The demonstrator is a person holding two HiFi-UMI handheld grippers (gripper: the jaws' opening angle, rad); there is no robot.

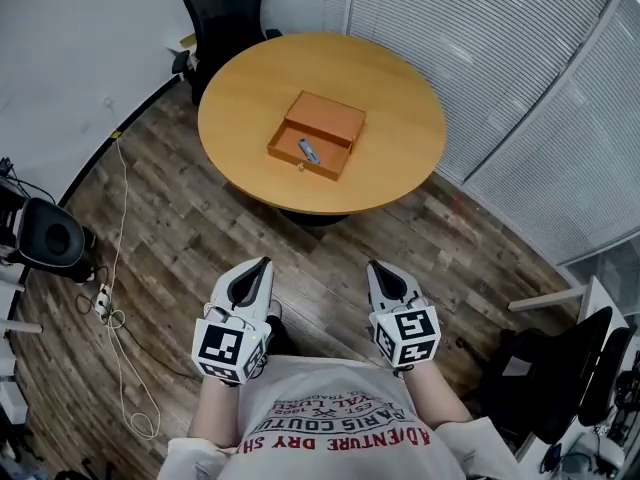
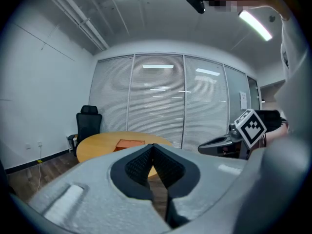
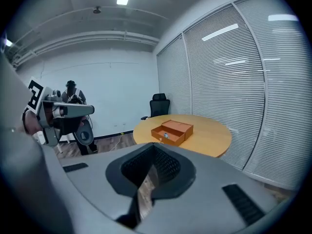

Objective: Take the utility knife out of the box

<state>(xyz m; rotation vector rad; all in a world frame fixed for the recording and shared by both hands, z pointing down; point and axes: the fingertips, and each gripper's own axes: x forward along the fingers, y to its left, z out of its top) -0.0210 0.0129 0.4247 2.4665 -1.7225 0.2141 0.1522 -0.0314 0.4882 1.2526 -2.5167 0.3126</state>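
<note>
Left gripper [image 1: 258, 268] and right gripper [image 1: 378, 270] pressed together, empty; let's spread one early, then dip into the box [image 1: 330, 118] for the knife [image 1: 308, 151]

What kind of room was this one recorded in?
Probably a small office meeting room: a round wooden table stands in the middle, a black office chair sits behind it, and walls of closed blinds curve round one side.

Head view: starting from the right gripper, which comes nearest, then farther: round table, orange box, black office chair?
1. Round table: its near edge lies ahead of the right gripper.
2. Orange box: mid-table, open.
3. Black office chair: behind the table, upper left.
</note>
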